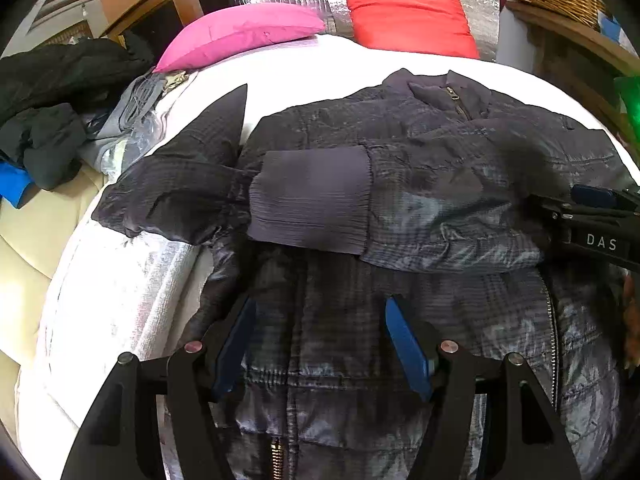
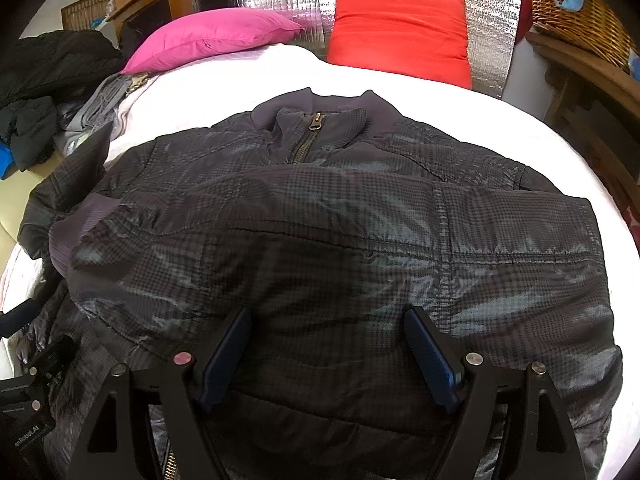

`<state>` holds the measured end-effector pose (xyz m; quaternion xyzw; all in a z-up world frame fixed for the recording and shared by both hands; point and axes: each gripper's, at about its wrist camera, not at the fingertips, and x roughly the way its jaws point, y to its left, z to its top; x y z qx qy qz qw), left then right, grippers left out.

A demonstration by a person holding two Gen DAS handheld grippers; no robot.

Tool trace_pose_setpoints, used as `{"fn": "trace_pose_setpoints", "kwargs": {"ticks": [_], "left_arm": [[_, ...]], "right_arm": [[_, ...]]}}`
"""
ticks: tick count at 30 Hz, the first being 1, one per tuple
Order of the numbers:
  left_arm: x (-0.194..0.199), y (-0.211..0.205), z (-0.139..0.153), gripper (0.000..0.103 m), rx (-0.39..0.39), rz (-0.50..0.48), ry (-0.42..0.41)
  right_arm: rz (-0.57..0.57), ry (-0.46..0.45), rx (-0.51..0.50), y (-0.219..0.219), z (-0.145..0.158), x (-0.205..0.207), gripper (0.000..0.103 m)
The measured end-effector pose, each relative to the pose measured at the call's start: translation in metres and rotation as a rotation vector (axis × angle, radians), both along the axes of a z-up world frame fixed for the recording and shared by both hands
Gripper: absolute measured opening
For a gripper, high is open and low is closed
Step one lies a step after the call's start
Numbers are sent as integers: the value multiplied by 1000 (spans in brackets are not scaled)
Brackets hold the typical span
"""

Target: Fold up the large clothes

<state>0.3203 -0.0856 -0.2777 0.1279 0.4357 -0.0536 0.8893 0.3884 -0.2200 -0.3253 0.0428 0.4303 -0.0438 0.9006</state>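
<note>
Sleeve [image 1: 400,216] lay folded across our jacket [image 2: 340,240]; left gripper [image 1: 320,344] and right gripper [image 2: 328,352] hovered spread, empty. Slick fabric could slide undone when we lifted the hem.

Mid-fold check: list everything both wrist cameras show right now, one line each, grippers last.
jacket: one, dark checked, zipped, spread on the bed, one sleeve folded across its chest
sleeve cuff: one, grey ribbed, lying on the jacket front
bed cover: one, white, under the jacket
pillow: one, pink, head of bed, left
pillow: one, red, head of bed, right
clothes pile: several, black, grey and blue, left of the bed
wicker basket: one, tan, on the wooden shelf at right
left gripper: open, over the jacket's lower front
right gripper: open, over the folded sleeve
</note>
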Motion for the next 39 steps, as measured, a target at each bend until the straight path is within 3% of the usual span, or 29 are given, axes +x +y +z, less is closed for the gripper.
{"fn": "trace_pose_setpoints", "kwargs": {"ticks": [20, 22, 25, 29, 33, 36, 39], "left_arm": [[2, 4, 5, 68, 2, 13, -22], [7, 10, 11, 68, -37, 7, -11], [27, 43, 34, 68, -159, 27, -9], [68, 119, 56, 84, -287, 183, -45], [115, 194, 39, 84, -341, 385, 25], [144, 244, 14, 84, -486, 491, 128], [162, 280, 0, 83, -598, 569, 139]], "right_arm": [[0, 1, 1, 0, 0, 0, 82], [0, 0, 5, -1, 1, -1, 82], [-4, -42, 50, -5, 11, -6, 82], [-9, -161, 94, -10, 31, -19, 82], [-43, -163, 118, -19, 31, -19, 82], [-64, -139, 139, -24, 27, -15, 82], [-66, -141, 149, -27, 27, -16, 82]]}}
